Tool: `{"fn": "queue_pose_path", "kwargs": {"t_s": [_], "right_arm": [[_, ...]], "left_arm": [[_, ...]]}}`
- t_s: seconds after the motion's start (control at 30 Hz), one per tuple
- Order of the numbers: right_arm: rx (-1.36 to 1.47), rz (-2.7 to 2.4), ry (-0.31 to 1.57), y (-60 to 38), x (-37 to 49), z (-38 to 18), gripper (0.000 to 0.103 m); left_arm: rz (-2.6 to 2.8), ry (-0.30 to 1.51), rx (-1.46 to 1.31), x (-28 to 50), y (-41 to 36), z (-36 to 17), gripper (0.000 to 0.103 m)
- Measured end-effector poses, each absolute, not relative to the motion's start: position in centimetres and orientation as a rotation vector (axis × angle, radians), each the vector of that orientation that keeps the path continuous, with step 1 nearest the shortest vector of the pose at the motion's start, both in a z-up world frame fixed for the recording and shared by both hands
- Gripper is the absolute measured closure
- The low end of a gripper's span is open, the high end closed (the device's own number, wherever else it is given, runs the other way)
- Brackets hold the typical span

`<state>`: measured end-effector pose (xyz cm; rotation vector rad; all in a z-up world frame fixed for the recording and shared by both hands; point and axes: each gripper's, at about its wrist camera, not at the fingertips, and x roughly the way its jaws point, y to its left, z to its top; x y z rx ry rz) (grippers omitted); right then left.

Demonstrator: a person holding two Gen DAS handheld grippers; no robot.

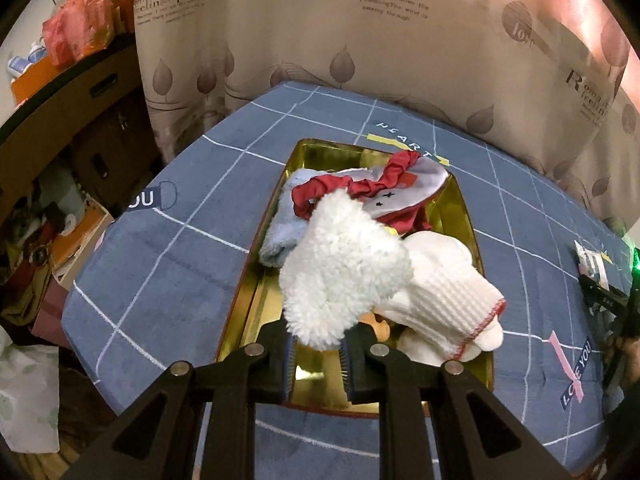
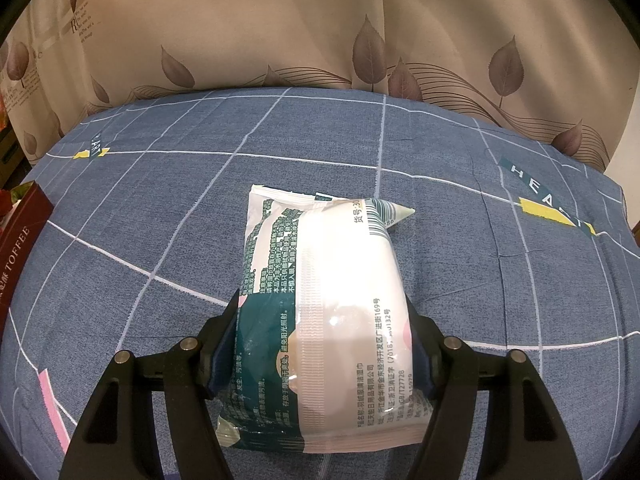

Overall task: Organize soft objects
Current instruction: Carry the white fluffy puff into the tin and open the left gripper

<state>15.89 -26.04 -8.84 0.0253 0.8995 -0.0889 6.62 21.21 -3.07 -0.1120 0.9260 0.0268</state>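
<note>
Left gripper point(image 1: 320, 344) pinched a fluffy toy point(image 1: 340, 264) over the tin point(image 1: 244, 300), right gripper point(image 2: 322, 356) squeezed a wipes pack point(image 2: 320, 300); toy looked barely caught, might slip out

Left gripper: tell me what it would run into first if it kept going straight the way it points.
The left gripper, shut on a fluffy white plush piece, points down into the gold tin tray. It would probably first meet the white knit glove and other soft items there; depth is unclear.
</note>
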Motion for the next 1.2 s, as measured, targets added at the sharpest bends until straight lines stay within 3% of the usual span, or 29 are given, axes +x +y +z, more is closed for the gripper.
{"fn": "queue_pose_path", "kwargs": {"t_s": [0.27, 0.73, 1.2], "right_arm": [[0.025, -0.088, 0.900, -26.1, 15.9, -8.8, 0.037], [0.025, -0.089, 0.900, -26.1, 15.9, -8.8, 0.037], [0.025, -0.090, 0.901, -26.0, 16.0, -8.8, 0.037]], "left_arm": [[0.037, 0.930, -0.067, 7.5, 20.7, -4.0, 0.084], [0.027, 0.990, -0.017, 6.8, 20.5, -3.1, 0.063], [-0.005, 0.995, 0.008, 4.8, 20.5, -2.2, 0.057]]}}
